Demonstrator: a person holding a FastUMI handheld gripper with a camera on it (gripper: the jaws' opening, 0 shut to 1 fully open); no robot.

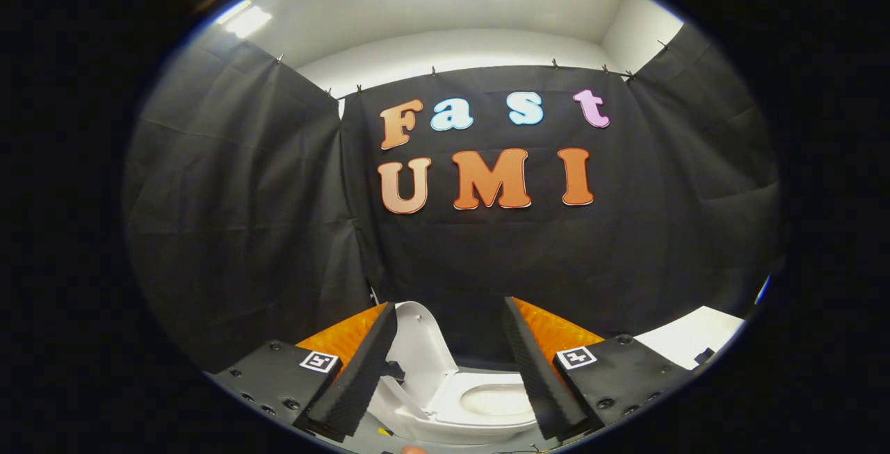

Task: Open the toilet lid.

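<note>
A small white toilet (480, 405) sits low between and just beyond my fingers. Its lid (421, 346) stands raised, leaning back toward the left finger, and the seat ring and bowl opening (495, 400) lie exposed. My gripper (448, 315) is open, its two fingers spread wide on either side of the toilet with nothing between them. The left finger (361, 370) partly covers the lid's left edge; neither finger touches the toilet.
Black cloth walls close in the booth on the left, back and right. A white surface (688, 336) with a small dark item shows at the right, beyond the right finger. A small yellow bit (384, 432) lies by the toilet's base.
</note>
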